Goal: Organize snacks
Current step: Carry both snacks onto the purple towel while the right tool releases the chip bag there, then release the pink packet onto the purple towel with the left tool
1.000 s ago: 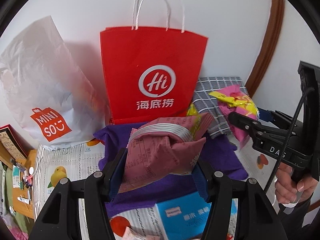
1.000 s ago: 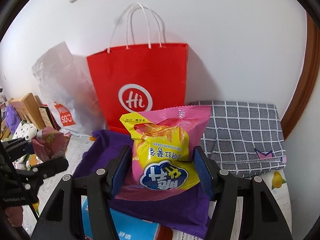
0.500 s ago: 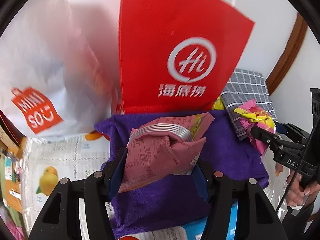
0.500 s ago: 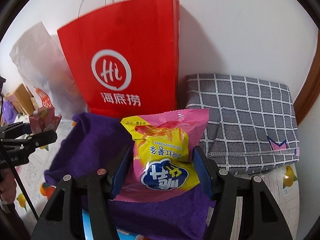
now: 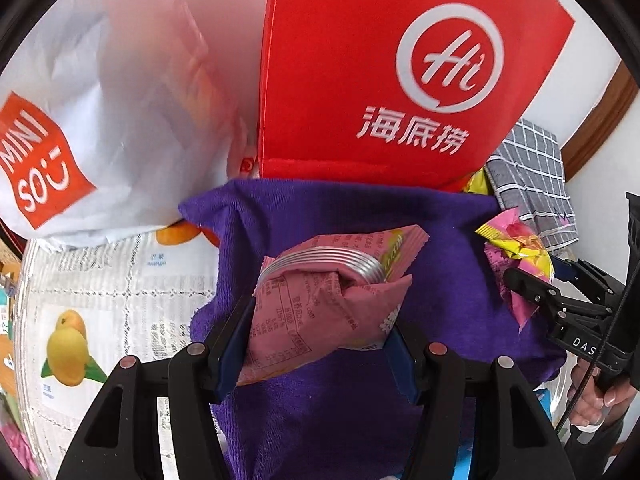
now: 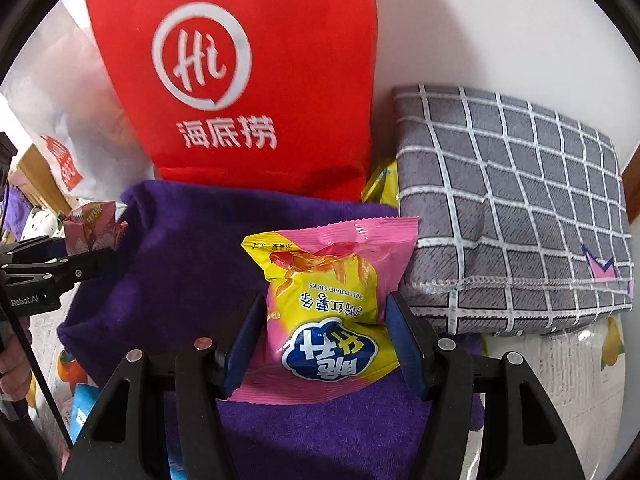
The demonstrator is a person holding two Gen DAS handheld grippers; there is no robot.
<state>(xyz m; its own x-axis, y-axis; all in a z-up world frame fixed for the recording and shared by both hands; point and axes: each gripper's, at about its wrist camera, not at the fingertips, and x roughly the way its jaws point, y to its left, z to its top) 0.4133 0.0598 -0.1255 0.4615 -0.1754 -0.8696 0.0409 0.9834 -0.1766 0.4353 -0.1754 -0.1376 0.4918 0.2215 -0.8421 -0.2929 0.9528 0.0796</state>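
Both grippers, left clamping a pink packet and right a yellow-pink bag, have descended over the purple cloth, ready to set down.

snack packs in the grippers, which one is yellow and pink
The sweet potato sticks pack in the right gripper; the left gripper holds a dull pink pack.

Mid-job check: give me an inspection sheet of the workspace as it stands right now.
Surface: fruit-print table cover, with a purple towel spread on it.
Job's things: pink snack packet in the left gripper; yellow-pink sweet potato sticks bag in the right gripper, both over the towel.
Clutter: red paper bag, white Miniso bag, grey checked cloth, blue packet.
Grippers: both clamped on their snacks.
Cables: black cable along the right gripper's handle.
Surroundings: white wall, wooden trim.
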